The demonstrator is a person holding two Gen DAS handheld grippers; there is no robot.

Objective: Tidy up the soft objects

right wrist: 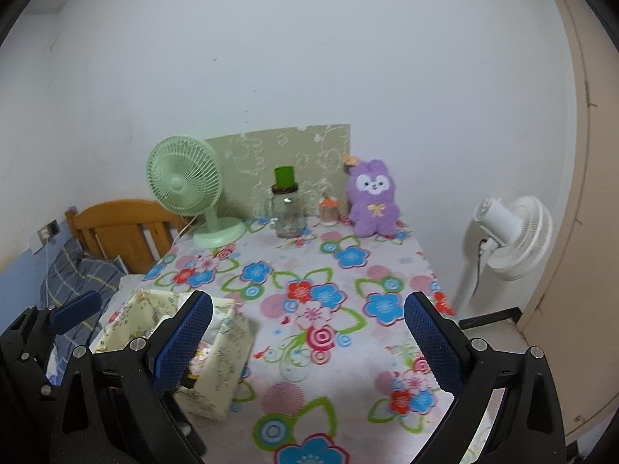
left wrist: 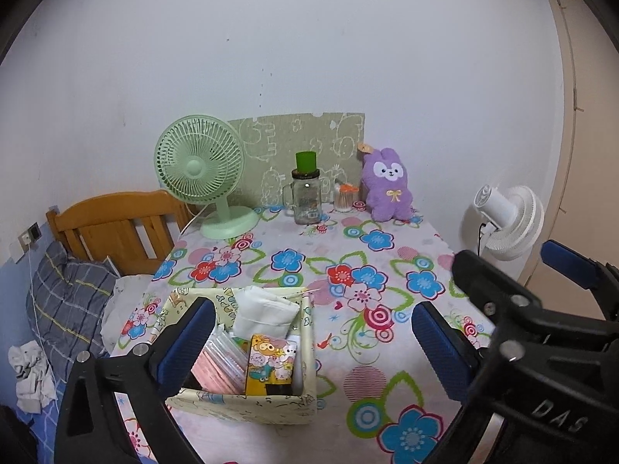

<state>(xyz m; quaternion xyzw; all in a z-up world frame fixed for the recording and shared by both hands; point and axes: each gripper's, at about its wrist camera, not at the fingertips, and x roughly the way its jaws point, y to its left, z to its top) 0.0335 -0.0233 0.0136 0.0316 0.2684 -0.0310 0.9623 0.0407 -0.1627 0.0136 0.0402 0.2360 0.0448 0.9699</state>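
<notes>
Both grippers hang above the near edge of the table (left wrist: pixel 387 417), which is covered in a flower-print cloth.

Left gripper (left wrist: pixel 313 332): jaws spread wide, nothing between the pads. The fabric storage box (left wrist: pixel 240 406) shows behind and below its left finger, but the pads do not press on it. Released.

Right gripper (right wrist: pixel 307 342): jaws equally wide, only bare cloth seen through the gap. Released.

Storage box sits at the near left corner of the table, close to the edge on the bed side. Inside: a white folded soft pack (left wrist: pixel 265 311) lying on top toward the back, pink-edged flat packets (left wrist: pixel 222 363) standing on end, and a yellow cartoon-print pack (left wrist: pixel 271 363) upright against the front wall. The upright stacking probably saves room and keeps each label readable.

Purple plush rabbit (left wrist: pixel 389 183) sits upright at the far right corner, its back apparently to the green patterned board (left wrist: pixel 298 135) or the wall; which one I cannot tell. The lean likely keeps it from toppling.

Also along the far edge: green desk fan (left wrist: pixel 201 170) at the far left corner, glass jar with green lid (left wrist: pixel 305 197) near the middle, and a small cotton-swab holder (left wrist: pixel 345 199) just beside the rabbit.

Judgement: the box looks filled, and the rabbit is the only loose soft item left on the table. Reaching it means passing the jar.
</notes>
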